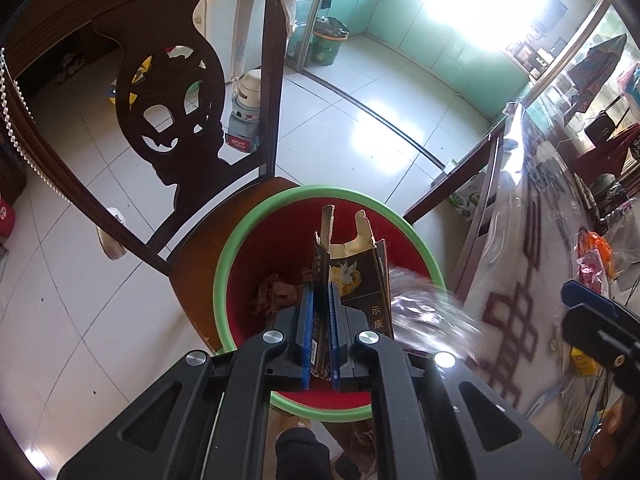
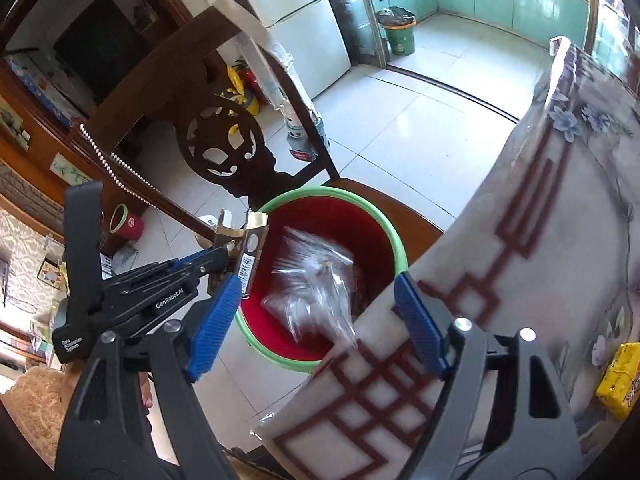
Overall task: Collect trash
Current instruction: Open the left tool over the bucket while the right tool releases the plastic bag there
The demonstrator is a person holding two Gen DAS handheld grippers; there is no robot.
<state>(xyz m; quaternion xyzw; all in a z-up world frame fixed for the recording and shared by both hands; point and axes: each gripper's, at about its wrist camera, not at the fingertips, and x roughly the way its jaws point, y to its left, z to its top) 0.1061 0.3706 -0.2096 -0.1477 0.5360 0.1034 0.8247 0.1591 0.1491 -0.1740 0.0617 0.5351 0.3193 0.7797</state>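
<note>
Carton: a flattened dark cigarette carton [image 1: 356, 276] with gold print and torn flaps is pinched between the blue pads of the left claw [image 1: 320, 312], which is closed on it, jaws almost together. It hangs over the bin mouth, torn end forward, evidently positioned for dropping in. Thin printed card, creased, with a barcode on one edge in the right wrist view.

Plastic bag: a clear crinkled plastic bag [image 2: 316, 280] appears blurred over the open bin, at about 12 o'clock from the right claw [image 2: 320, 320]. That claw stands wide with nothing between its pads (whether the bag is in mid-fall or already resting cannot be told from the blur). Thin film, glossy, shapeless.

Bin: a round red bin [image 2: 360, 216] with a light green rim stands on a chair seat [image 2: 416, 220], close against the surface edge, presumably raised there so trash can be dropped from surface height. Smooth plastic walls; brownish crumpled scraps [image 1: 272, 292] already lie inside at its 9 o'clock side.

Chair: dark carved wood, pierced round motif in the backrest, at 11 o'clock from the bin.

Surface: covered with a pale cloth [image 2: 520, 260] bearing a red lattice border and blue flowers, under clear film by its sheen. A yellow packet [image 2: 620, 376] lies on it at 4 o'clock from the right claw, likely trash not yet collected.

Floor: glossy white tiles.
</note>
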